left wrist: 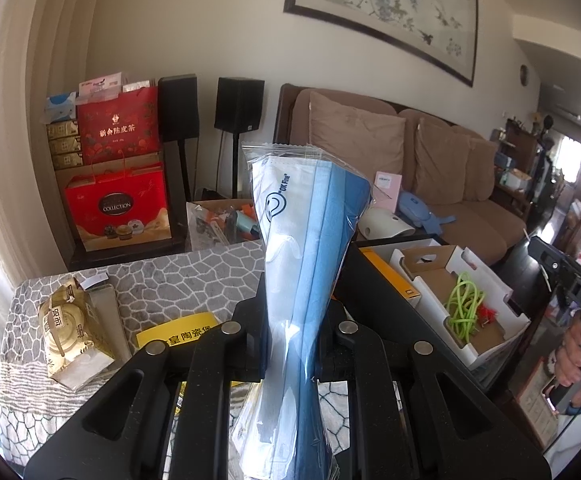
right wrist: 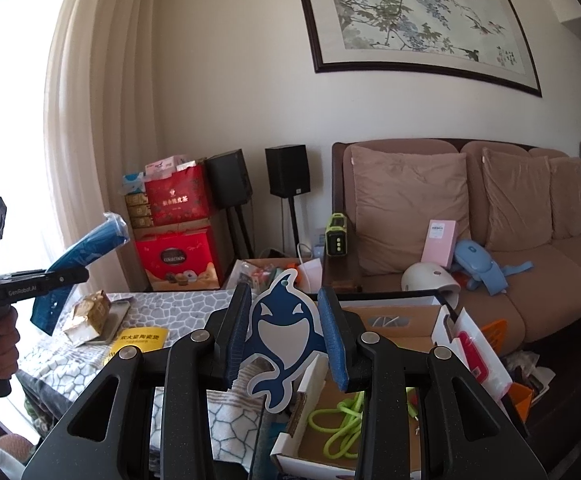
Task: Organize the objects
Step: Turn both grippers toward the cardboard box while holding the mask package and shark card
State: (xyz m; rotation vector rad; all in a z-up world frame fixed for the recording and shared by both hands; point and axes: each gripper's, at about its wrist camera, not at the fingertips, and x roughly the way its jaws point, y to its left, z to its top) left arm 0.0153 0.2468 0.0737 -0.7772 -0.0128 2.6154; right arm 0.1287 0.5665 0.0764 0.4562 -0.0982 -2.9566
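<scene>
Behind the table you have a brown sofa (right wrist: 490,280) with tan cushions (right wrist: 406,208). A framed ink painting (right wrist: 418,16) hangs on the wall above it. Two black speakers (right wrist: 288,170) stand left of the sofa; farther left, red gift boxes (right wrist: 178,256) are stacked by the pale curtain (right wrist: 102,120).

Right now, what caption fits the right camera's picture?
Right gripper holds a dolphin-shaped card above an open cardboard box.

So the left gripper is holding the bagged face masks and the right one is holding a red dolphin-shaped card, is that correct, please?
Nearly. The left gripper does hold the bagged face masks, but the dolphin-shaped card in the right gripper is blue and white, not red, as the right wrist view shows.
</scene>
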